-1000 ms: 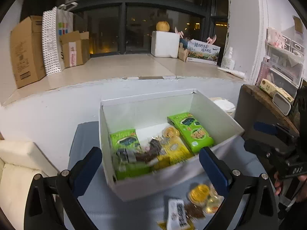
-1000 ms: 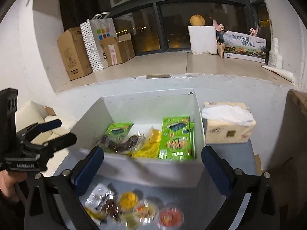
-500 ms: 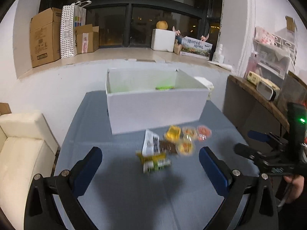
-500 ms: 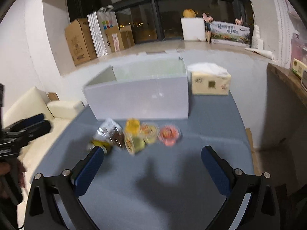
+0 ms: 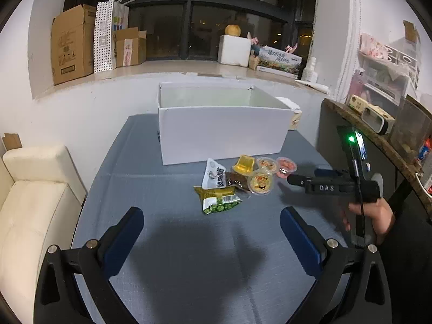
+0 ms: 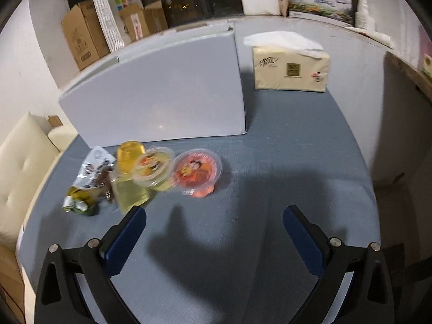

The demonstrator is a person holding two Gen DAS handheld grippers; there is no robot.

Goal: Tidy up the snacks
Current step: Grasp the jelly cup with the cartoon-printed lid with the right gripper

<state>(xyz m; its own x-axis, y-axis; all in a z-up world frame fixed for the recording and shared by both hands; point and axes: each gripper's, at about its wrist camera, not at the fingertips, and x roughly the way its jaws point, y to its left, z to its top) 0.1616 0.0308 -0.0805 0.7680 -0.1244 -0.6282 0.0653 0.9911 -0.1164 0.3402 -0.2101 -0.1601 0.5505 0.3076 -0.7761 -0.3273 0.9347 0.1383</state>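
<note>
Snacks lie in a loose cluster on the table [image 5: 167, 243], just in front of the white box [image 5: 221, 132]: a green packet [image 5: 218, 198], a white packet [image 5: 214, 175], a yellow jelly [image 5: 244, 164], two yellow-lidded cups [image 5: 260, 182] and a red cup [image 6: 197, 171]. Left gripper [image 5: 210, 232] hangs above bare cloth, jaws spread wide, empty. Right gripper [image 6: 214, 229] is likewise released and empty, just short of the red cup. A hand [image 5: 372, 216] holds its handle. Tissue pack [image 6: 291, 67] stands right of the box.

Black hand-held gripper [image 5: 297, 181] frames, blue finger pads [image 5: 122, 240], silver screws, "DAS" lettering.
</note>
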